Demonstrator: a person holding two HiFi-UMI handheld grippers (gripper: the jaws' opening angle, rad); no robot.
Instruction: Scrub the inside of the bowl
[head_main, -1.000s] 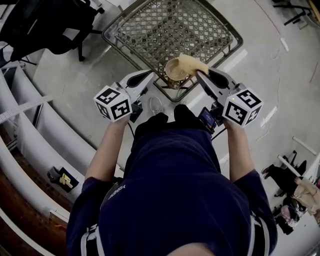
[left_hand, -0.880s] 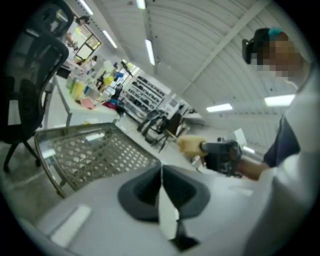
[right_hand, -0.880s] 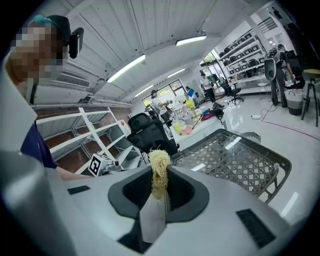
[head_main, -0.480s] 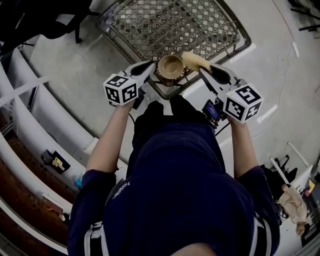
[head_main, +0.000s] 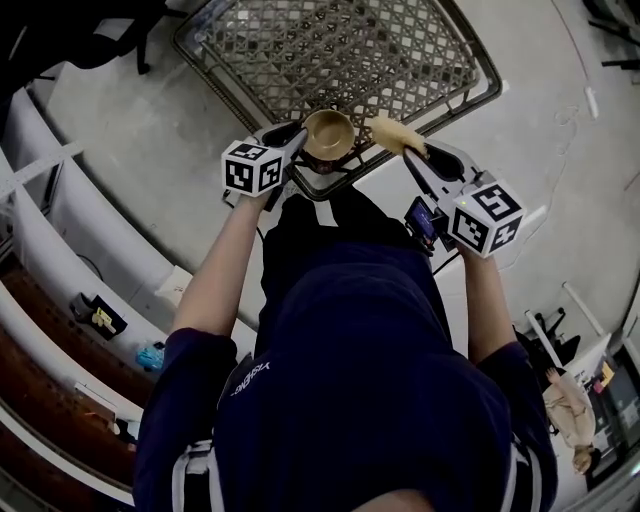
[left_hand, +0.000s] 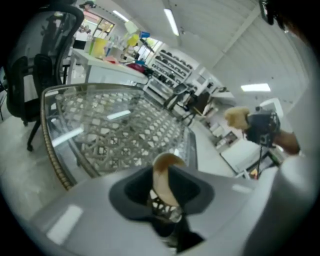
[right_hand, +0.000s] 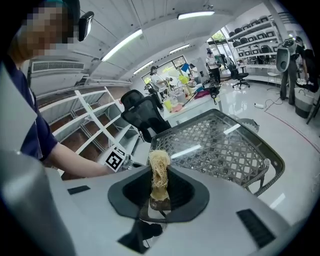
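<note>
Bowl (head_main: 329, 133) was clamped by its rim in the left gripper (head_main: 297, 136), held over the table's (head_main: 400, 50) near edge. Fibrous scrubber (head_main: 390, 130) was pinched in the right gripper (head_main: 412, 150), over the same edge, outside the bowl. Scrubbing judged not begun; all of it left.

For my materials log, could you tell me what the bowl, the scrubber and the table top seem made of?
Bowl: probably wood or bamboo, tan and matte. Scrubber: plant fibre, loofah-like, pale tangled strands. Table top: woven lattice, perhaps rattan, under glossy glass reflecting ceiling lights.
</note>
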